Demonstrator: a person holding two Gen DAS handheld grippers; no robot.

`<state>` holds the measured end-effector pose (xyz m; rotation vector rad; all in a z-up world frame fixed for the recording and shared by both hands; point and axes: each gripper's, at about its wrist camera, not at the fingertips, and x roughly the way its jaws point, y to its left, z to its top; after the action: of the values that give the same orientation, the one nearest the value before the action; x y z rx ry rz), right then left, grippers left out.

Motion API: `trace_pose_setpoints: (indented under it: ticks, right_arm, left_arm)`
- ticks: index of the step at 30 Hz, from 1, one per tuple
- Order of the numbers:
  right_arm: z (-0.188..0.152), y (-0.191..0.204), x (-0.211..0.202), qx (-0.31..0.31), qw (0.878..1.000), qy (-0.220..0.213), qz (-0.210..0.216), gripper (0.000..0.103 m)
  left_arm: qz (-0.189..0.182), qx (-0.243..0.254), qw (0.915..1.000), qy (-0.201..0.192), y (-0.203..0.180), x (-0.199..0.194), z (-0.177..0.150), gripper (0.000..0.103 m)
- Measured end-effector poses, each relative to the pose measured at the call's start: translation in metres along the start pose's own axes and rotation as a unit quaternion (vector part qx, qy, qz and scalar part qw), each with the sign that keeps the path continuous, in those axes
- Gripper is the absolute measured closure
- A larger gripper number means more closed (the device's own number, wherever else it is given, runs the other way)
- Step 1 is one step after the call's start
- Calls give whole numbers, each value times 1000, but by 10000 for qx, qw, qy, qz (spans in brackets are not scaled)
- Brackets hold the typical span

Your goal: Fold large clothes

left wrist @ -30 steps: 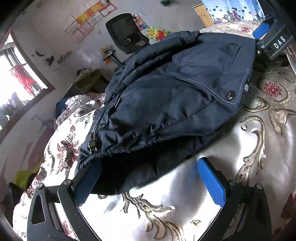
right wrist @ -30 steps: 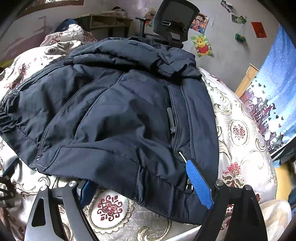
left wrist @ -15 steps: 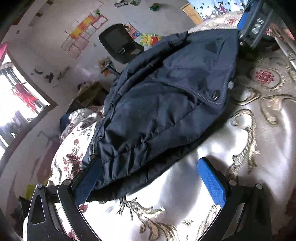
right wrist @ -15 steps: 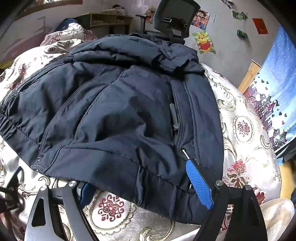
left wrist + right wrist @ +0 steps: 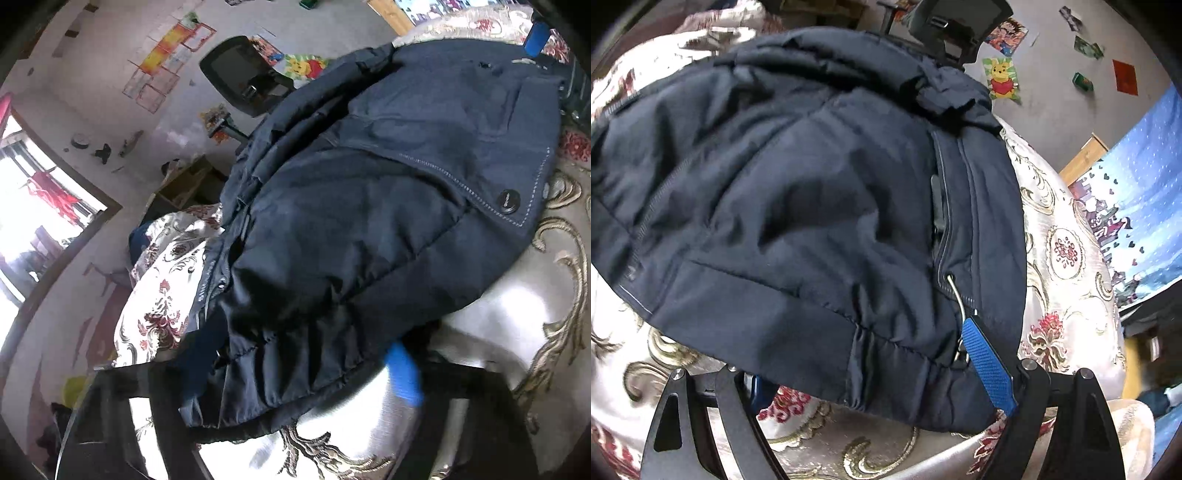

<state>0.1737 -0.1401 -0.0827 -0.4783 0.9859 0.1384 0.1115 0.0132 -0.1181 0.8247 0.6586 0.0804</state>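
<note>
A dark navy padded jacket (image 5: 369, 229) lies on a bed with a cream and gold floral cover (image 5: 535, 332). In the left wrist view my left gripper (image 5: 295, 387) is open, its blurred blue right pad (image 5: 404, 376) against the jacket's gathered hem, its left finger hidden under cloth. In the right wrist view the jacket (image 5: 794, 206) fills the frame. My right gripper (image 5: 871, 373) is open with the hem between its fingers; the right pad (image 5: 988, 365) lies beside the zipper pull, the left pad is mostly hidden under the hem.
A black office chair (image 5: 240, 77) stands behind the bed against a wall with posters. A window (image 5: 33, 206) is at the left. A blue patterned curtain (image 5: 1137, 206) hangs at the right. The bed cover (image 5: 1067, 258) shows bare beside the jacket.
My left gripper has pushed forward into the jacket's hem, which now bunches over its left finger. The right gripper has moved closer, the hem now lying deeper between its fingers.
</note>
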Motion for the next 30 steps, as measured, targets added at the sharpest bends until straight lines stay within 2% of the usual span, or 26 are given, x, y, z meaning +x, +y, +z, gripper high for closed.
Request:
trace_pose_setpoints:
  ticks: [1,2,3,5,7,13,19,22,26,30]
  right_arm:
    - [-1,-1,1,-2,10000,0,-27,23]
    - [-1,-2,0,12,10000,-20,-12,30]
    - [-1,-3,-1,37,9999,-56,75,44]
    - [-1,-5,-8,64,9997,-223,126,50]
    - [1,-7,-16,109,9989,-392,219,63]
    - [12,-20,-42,287,9943,-963,360,85]
    - [26,-39,-76,544,9843,-1612,469,93]
    - [28,-46,-94,670,9776,-1952,421,94]
    - [32,-53,-117,659,9737,-2131,458,95]
    - [27,-62,-137,684,9687,-2336,492,95]
  left_arm:
    - [14,7,10000,40,1,2,1,51]
    - [-33,7,10000,52,2,3,1,54]
    - [-51,9,10000,34,4,3,2,58]
    - [-43,-7,10000,-53,8,-1,5,64]
    - [-71,-56,9999,-124,13,-6,9,70]
    - [-163,-343,9986,-358,38,-18,31,78]
    - [-448,-1095,9916,-521,72,-36,57,93]
    - [-527,-1492,9853,-642,92,-49,68,93]
    - [-719,-1915,9764,-693,111,-67,78,95]
    - [-748,-1958,9739,-867,119,-97,83,96]
